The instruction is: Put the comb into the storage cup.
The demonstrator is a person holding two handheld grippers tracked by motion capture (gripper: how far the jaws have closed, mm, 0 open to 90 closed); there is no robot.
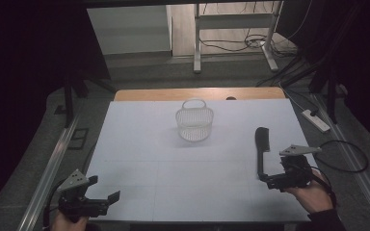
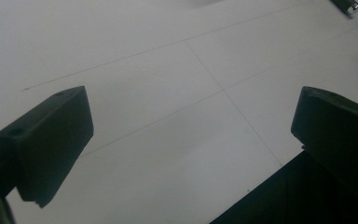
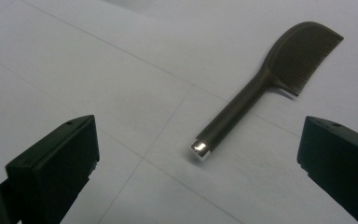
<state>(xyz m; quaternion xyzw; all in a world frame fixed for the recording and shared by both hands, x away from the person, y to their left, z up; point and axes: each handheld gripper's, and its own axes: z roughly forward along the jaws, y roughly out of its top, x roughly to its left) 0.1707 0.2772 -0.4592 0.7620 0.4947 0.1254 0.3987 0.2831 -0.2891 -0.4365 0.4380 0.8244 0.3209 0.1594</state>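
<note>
Comb (image 1: 261,147), black and long-handled, lies flat on the white table (image 1: 173,168) toward the right side, its handle end pointing to the near edge and its toothed head pointing away toward the far side. At the near right, the right gripper (image 1: 268,182) is held low over the table by a hand (image 1: 313,192) that comes in from the near edge, and its jaws stand wide apart with nothing between them. In the right gripper view the comb (image 3: 261,88) lies just ahead of those jaws and between their lines, the shiny cap of its handle nearest to them and the fine teeth fanned out at the far end; the jaws do not touch it. At the near left corner, the left gripper (image 1: 103,190) rests close above the table edge, its jaws also spread wide and empty. In the left gripper view those jaws frame only bare white surface crossed by thin seams, with the dark drop past the table's edge at the lower right. Farther off, near the middle of the table and well apart from the comb, stands a white wire basket (image 1: 194,122) with an upright handle. Beyond it, a strip of bare wood (image 1: 149,94) shows along the table's far edge.
</note>
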